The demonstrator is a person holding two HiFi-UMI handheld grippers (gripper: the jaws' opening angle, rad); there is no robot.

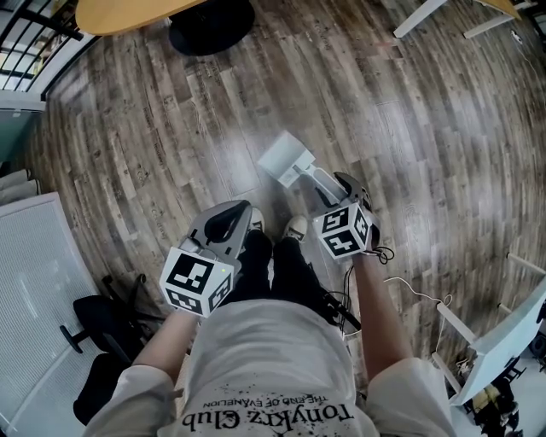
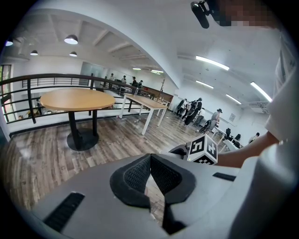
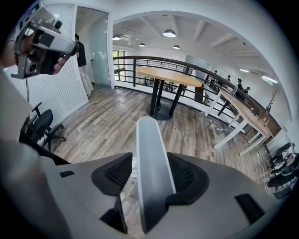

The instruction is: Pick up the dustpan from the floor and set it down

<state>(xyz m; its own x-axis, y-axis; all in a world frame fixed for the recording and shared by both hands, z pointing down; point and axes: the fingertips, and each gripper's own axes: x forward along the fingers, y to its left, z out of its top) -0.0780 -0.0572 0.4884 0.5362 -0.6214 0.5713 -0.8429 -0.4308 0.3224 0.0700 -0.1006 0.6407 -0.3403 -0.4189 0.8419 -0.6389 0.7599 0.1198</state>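
The white dustpan lies ahead of the person's shoes, its pan low over the wood floor; I cannot tell whether it touches. Its long pale handle runs back between the jaws of my right gripper. In the right gripper view, my right gripper stands open: a slit of floor shows between the left pad and the handle. My left gripper hangs to the left of the dustpan, apart from it. In the left gripper view my left gripper has its pad tips together, shut on nothing.
A round wooden table with a dark foot stands far ahead. A black office chair and a white perforated panel are at the left. White table legs stand at the right, with more at the top.
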